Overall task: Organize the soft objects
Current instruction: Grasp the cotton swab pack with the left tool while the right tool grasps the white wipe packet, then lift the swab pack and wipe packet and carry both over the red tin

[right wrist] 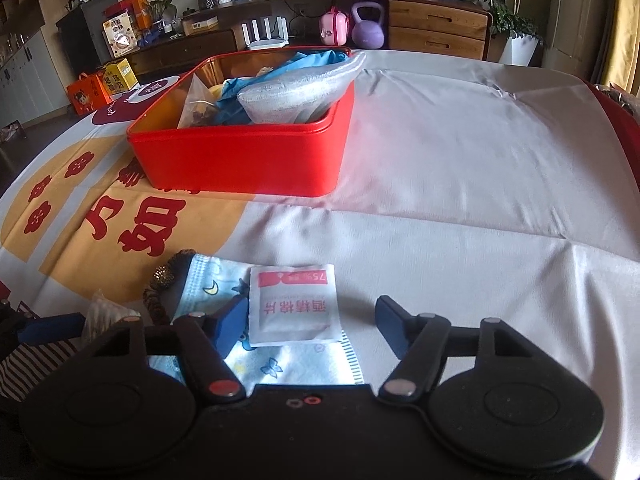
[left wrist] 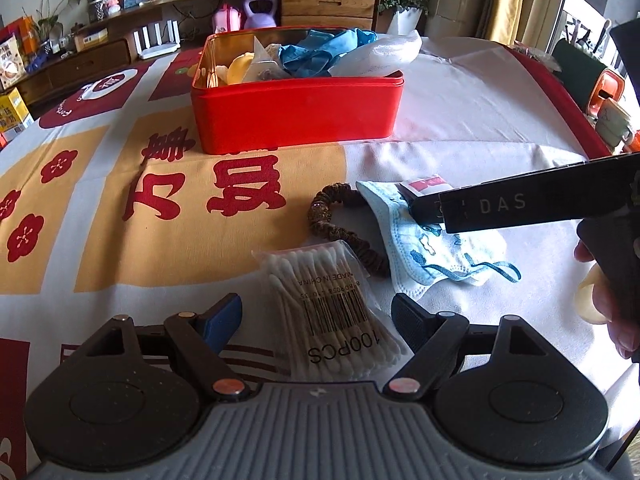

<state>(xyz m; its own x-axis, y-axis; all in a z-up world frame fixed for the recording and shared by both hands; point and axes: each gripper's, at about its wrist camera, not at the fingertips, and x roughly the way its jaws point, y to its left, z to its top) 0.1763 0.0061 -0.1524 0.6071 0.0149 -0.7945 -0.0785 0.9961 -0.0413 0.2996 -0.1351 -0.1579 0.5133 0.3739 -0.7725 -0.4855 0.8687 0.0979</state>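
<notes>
Clear plastic wraps a packet of cotton swabs [left wrist: 332,312], white-tipped and printed with a barcode and "100PCS", lying on the patterned tablecloth [left wrist: 168,216] between the parted fingers of the left gripper [left wrist: 318,316] in the left wrist view; the jaws stand wide and neither pad presses on the packet. Just beyond it lie a brown ruffled hair tie [left wrist: 336,224] and a pale blue face mask [left wrist: 436,252] with cartoon prints, its ear loop trailing to the right, the hair tie's far side tucked under the mask's edge. The right gripper [left wrist: 424,210] reaches in from the right over the mask, beside a red-and-white corner of a sachet, held by a hand [left wrist: 600,292]. Farther back sits a red tin [left wrist: 296,120], open and heaped with blue fabric, a silvery pouch and small pale items. From the right wrist view, a white alcohol wipe sachet [right wrist: 294,306] with a pink band rests on the mask [right wrist: 304,364], and the right gripper [right wrist: 310,320] has its fingers spread either side of it; the blue left pad appears to sit at the sachet's edge, though contact is hard to judge, and the right pad is well clear. The tin [right wrist: 240,160] stands behind, left of centre.
</notes>
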